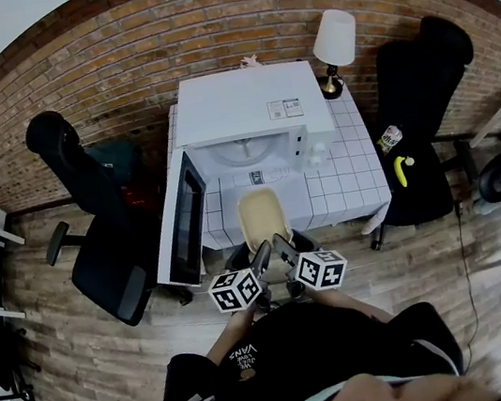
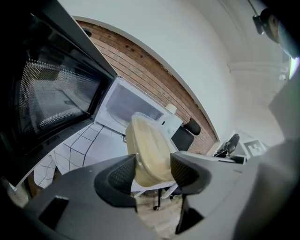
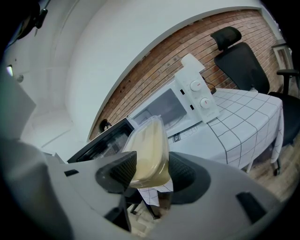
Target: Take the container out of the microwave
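Container (image 1: 263, 219) sits clear of the microwave (image 1: 250, 114), near side, door (image 1: 183, 220) open left. Your left gripper (image 2: 153, 168) and right gripper (image 3: 152, 168) both clamp its near end.

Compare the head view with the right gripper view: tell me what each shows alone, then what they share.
Head view only: the left gripper, both marker cubes and the person's dark top. Right gripper view only: the right gripper with its pads pressed on the container, close up. Both: the container, the white microwave with its door open, the tiled table, the brick wall and a black chair.
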Tool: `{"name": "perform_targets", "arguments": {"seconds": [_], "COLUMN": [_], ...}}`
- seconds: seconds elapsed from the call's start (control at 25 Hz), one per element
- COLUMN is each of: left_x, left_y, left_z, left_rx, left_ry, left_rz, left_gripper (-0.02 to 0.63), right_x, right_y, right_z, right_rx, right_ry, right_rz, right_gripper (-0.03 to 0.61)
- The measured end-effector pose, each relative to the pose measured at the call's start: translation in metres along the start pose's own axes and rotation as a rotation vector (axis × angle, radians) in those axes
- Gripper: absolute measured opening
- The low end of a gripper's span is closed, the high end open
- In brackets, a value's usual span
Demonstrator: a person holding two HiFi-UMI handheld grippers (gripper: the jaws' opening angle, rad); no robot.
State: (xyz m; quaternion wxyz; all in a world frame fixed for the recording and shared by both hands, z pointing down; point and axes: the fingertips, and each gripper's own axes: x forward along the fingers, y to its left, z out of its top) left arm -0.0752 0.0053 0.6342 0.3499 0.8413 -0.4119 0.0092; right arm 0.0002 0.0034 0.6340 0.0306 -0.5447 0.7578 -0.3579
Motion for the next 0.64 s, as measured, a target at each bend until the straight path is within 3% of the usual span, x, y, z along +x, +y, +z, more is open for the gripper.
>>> {"name": "perform_targets", "arguments": {"seconds": [0.64], "left_x": [-0.0058], "left_y": [-0.002], "left_z": [-0.0026], "left_rx": [0.003], "left_ry": [0.004], "left_rz": [0.004], "left_gripper": [0.239], "right_x": [-0.0053], "right_y": [0.0022], "right_z": [-0.0032], "right_rx": [-0.004], "right_ry": [0.001], "right_rz": [0.0], "right_gripper": [0.209]}}
